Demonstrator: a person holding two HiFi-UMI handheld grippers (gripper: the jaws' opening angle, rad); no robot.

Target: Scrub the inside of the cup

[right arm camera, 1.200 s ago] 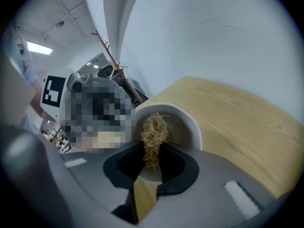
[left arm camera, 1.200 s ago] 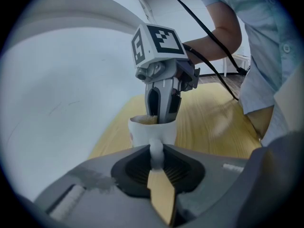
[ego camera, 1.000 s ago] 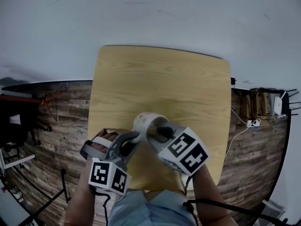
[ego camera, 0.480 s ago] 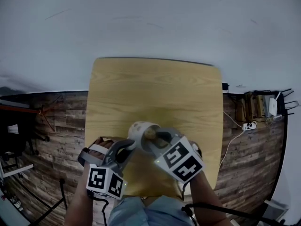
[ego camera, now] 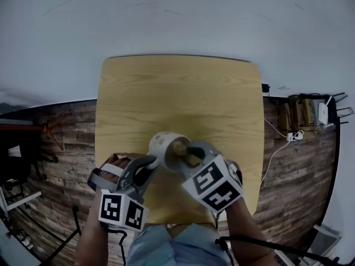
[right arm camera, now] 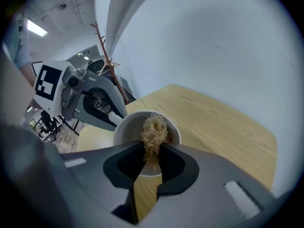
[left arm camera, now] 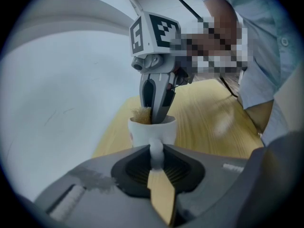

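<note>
1. The left hand-held gripper has its jaws partly closed and clamped on the handle of the white cup. No other support for the cup shows. Risk: sideways scrubbing force can twist the handle in the pads, so the cup may rotate or drop.
2. The right hand-held gripper has its jaws pinched on a straw-coloured fibrous scrubber, which sits in the cup mouth, just inside the rim. Risk: the bite on the fibres is small. Drag against the cup wall can pull the scrubber free and leave it inside the cup. The jaw tips can also strike the rim.
3. The cup is tilted, with its mouth toward the right hand-held gripper. Risk: a released cup is likely to fall toward the person's side of the counter.
4. The counter is light wood and extends below and beyond the cup.
5. Dark plank floor lies to both sides of the cup.
6. Cables lie right of the cup, past the counter edge.
7. A pale wall stands beyond the cup.
</note>
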